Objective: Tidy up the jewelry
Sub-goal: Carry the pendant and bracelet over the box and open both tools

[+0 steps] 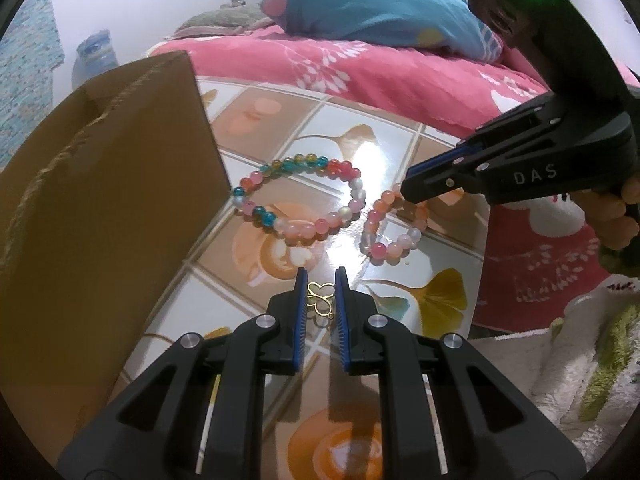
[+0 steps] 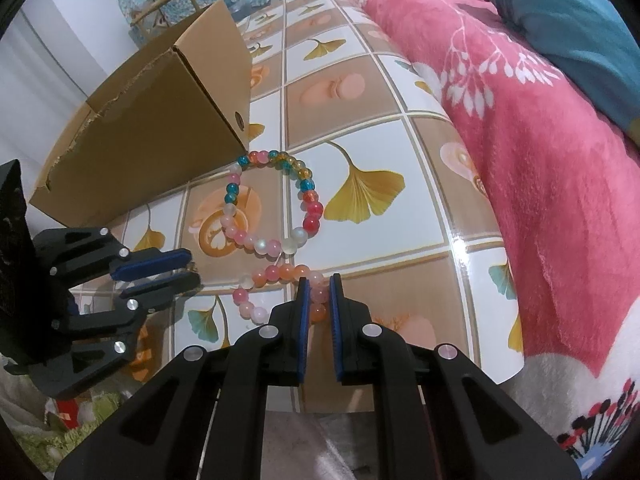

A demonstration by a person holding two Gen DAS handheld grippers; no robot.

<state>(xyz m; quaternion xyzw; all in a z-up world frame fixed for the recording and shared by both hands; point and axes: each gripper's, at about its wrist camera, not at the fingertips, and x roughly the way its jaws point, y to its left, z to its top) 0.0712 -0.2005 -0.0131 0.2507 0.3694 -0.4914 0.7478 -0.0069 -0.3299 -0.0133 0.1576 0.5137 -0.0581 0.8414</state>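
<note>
Left gripper (image 1: 320, 280) is being held over the near part of the table, its blue ribbed pads closed in on a small gold butterfly charm (image 1: 320, 300); the charm is being pinched between them just above the glossy surface. Right gripper (image 2: 319, 286) is being pressed together on the far side of the small beaded bracelet (image 2: 276, 292), a loop of round pink, orange and milky beads lying flat on the table; pink beads are being squeezed between its pads.

Judged from this, two pick-ups are in hand at once, with neither piece yet carried off. The next move is judged to call for a lift clear of the table and a carry to the open cardboard box (image 1: 108, 184) at the left, with a firm grip being needed because the charm is thin wire and the beads are smooth and rounded.

Beside the small bracelet, toward the box, a larger beaded bracelet (image 1: 300, 200) in teal, amber, red and pink is lying untouched, one end touching or very near the box's corner. The table (image 1: 360, 136) is being covered by a shiny sheet printed with ginkgo leaves. A pink fleece blanket (image 2: 540, 140) is lying at the far edge.
</note>
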